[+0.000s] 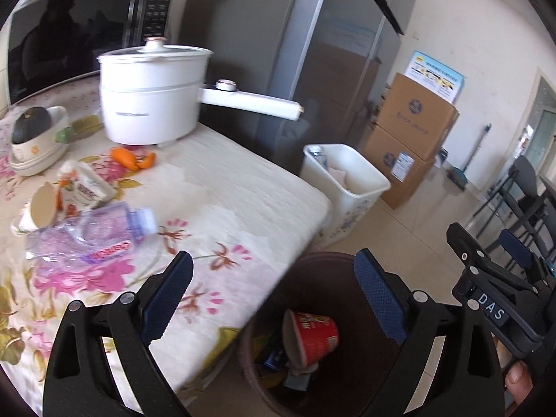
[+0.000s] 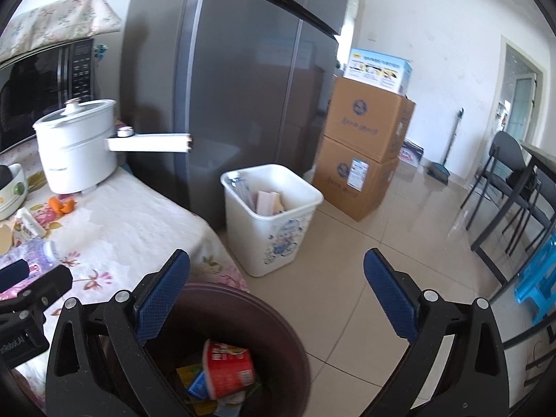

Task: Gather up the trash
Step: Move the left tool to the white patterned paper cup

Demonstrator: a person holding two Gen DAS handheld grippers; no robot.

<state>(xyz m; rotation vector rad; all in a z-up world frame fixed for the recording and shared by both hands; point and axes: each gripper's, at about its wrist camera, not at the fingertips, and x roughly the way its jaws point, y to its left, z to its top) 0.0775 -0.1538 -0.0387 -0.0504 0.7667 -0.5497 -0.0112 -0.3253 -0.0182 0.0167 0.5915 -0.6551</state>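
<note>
Red cup [image 1: 311, 337] lay on its side inside dark brown bin [image 1: 264, 347], below and between the spread fingers of left claw [image 1: 274, 299]; nothing gripped. Crushed purple bottle [image 1: 100, 232] rested on floral counter [image 1: 222, 187], up and left of that claw, beside small wrappers. Right claw [image 2: 278, 299] tilted downward over the same bin, likewise spread wide and empty. White bin [image 2: 271, 215] stood on the floor beyond, straight ahead of the right claw.

Red noodle cup [image 1: 314, 335] lies tipped inside the brown bin [image 1: 323, 260].
</note>
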